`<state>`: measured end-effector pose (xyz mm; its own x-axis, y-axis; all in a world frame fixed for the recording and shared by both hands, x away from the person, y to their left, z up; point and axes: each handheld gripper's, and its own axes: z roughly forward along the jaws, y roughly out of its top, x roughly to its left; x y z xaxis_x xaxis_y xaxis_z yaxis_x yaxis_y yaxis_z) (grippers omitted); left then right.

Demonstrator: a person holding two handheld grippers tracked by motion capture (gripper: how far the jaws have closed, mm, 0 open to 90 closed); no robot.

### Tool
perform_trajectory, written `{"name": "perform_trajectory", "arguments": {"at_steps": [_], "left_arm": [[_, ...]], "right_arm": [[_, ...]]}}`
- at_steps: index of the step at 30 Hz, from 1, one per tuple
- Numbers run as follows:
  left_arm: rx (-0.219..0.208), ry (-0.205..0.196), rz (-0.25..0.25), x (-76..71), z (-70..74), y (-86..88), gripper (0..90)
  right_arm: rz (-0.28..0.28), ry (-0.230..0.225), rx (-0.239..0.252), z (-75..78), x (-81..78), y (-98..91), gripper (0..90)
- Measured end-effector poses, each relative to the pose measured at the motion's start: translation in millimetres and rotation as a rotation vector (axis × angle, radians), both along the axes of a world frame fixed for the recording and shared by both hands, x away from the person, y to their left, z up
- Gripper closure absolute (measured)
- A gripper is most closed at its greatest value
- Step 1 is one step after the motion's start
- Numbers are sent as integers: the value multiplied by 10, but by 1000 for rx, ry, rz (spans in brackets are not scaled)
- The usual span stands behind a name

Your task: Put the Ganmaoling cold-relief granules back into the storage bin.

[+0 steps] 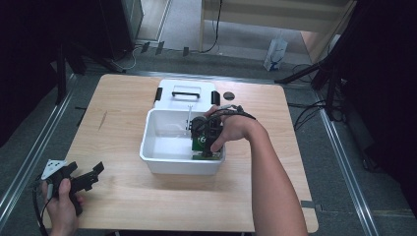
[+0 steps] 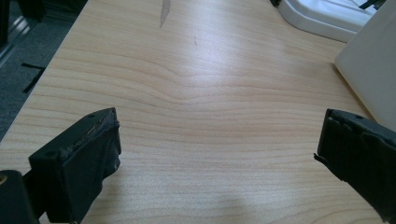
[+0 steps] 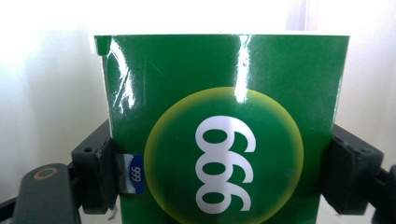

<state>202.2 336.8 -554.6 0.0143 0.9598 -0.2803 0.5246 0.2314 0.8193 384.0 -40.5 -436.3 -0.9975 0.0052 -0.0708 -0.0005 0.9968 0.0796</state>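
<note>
The wooden desk (image 1: 147,196) carried a white tub (image 1: 162,160). Inside its right end, the right tool (image 1: 206,140) clamped a green box (image 3: 224,116) printed "999", seen inverted as "666". The left tool (image 1: 81,182) lay spread wide, holding nothing.

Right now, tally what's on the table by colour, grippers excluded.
White: 2, the bin and its lid.
Green: 1, the box held inside the bin.
Black: 1, a small round disc beside the lid.
Total: 4.
</note>
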Motion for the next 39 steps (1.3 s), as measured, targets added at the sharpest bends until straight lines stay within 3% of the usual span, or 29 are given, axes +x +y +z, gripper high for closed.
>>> {"name": "perform_trajectory", "arguments": {"at_steps": [5,12,19,23,30,34,39], "left_arm": [[-7,0,2,-7,-1,7,2],[-7,-2,3,-8,-2,6,2],[-2,-1,4,-8,-2,3,2],[-2,0,4,-6,-1,1,2],[-1,0,7,-4,1,-8,2],[1,1,6,-5,1,-12,2],[3,2,8,-6,2,-13,2]], "right_arm": [[-23,7,-28,-26,-2,-21,155],[-39,11,-14,13,7,-67,125],[-57,-38,41,144,-24,-106,107],[-96,-66,84,283,-67,-148,88],[-192,-78,177,566,-136,-327,18],[-275,-100,223,697,-144,-487,4],[-424,-101,302,790,-143,-786,0]]}}
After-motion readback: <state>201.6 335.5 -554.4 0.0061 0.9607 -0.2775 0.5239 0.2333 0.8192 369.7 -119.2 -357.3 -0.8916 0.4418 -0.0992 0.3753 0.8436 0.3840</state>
